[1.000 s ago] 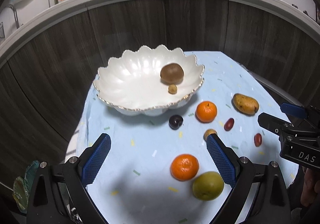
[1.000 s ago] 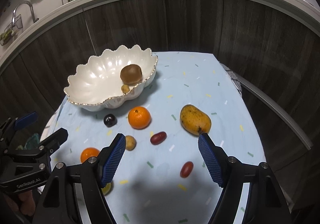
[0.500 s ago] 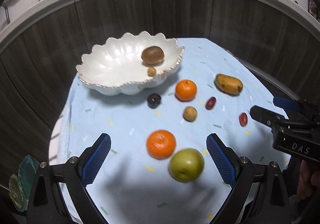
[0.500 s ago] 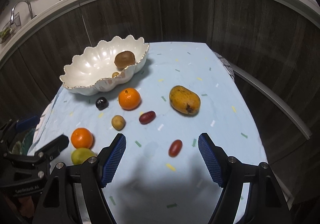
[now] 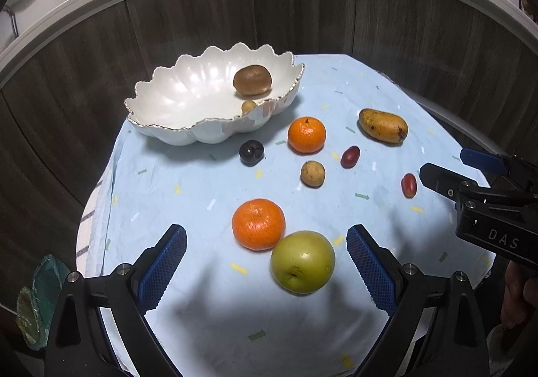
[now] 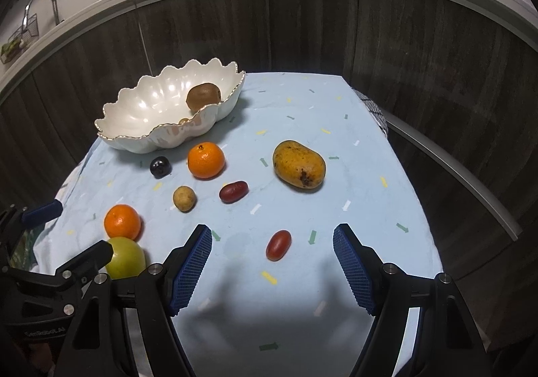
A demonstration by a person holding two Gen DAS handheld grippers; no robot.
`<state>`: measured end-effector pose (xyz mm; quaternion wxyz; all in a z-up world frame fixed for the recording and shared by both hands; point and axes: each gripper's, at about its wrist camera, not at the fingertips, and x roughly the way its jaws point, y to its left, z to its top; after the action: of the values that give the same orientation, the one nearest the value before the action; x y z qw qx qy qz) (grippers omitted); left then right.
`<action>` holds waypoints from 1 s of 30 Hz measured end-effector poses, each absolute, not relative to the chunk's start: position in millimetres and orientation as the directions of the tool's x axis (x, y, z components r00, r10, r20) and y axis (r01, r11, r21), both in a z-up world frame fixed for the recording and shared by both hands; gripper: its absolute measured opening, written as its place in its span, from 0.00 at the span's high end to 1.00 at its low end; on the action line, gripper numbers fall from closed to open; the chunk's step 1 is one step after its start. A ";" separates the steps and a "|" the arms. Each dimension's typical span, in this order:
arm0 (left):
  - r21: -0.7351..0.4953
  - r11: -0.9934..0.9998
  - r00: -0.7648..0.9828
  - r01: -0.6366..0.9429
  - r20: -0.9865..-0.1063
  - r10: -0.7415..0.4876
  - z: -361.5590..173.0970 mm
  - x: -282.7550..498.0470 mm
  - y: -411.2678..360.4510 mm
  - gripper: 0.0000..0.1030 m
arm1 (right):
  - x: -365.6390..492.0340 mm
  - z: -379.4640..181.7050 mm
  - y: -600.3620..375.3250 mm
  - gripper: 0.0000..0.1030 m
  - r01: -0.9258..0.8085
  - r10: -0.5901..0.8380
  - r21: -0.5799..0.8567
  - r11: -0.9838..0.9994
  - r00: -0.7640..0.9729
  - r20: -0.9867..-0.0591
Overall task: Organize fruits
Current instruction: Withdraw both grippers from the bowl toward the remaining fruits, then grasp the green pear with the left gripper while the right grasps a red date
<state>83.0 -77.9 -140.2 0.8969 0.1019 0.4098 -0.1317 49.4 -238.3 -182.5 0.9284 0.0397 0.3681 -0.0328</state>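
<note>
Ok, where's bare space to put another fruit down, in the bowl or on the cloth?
The bowl's left side is bare; only the kiwi and a small fruit sit right. The cloth behind the mango is free. Between the bowl and the green apple it is crowded.

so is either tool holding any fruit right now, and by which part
Nothing is held. The left tool stands open near the green apple, and the right tool stands open near a small red fruit, touching neither.
</note>
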 end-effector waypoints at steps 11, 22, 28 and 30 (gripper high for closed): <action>0.102 0.931 0.602 0.350 -0.786 -0.141 -158.5 78.0 -90.8 0.14 | 54.3 -199.5 -241.8 0.27 0.085 -0.016 0.066 0.994 0.724 -0.690; 0.071 0.936 0.540 0.346 -0.830 -0.137 -178.8 84.9 -90.5 0.27 | 67.8 -213.4 -237.0 0.27 0.069 -0.015 0.048 0.996 0.706 -0.708; 0.056 0.933 0.515 0.354 -0.845 -0.145 -186.2 87.1 -90.8 0.36 | 74.2 -222.8 -237.0 0.34 0.068 -0.010 0.050 0.996 0.687 -0.727; 0.049 0.932 0.508 0.358 -0.848 -0.150 -188.0 87.6 -91.4 0.39 | 77.0 -225.5 -236.3 0.40 0.066 -0.008 0.050 0.997 0.679 -0.734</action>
<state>87.6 -91.4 -188.0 0.8615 0.1097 0.4733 -0.1475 77.0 -236.3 -225.5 0.9156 0.0361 0.4000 -0.0201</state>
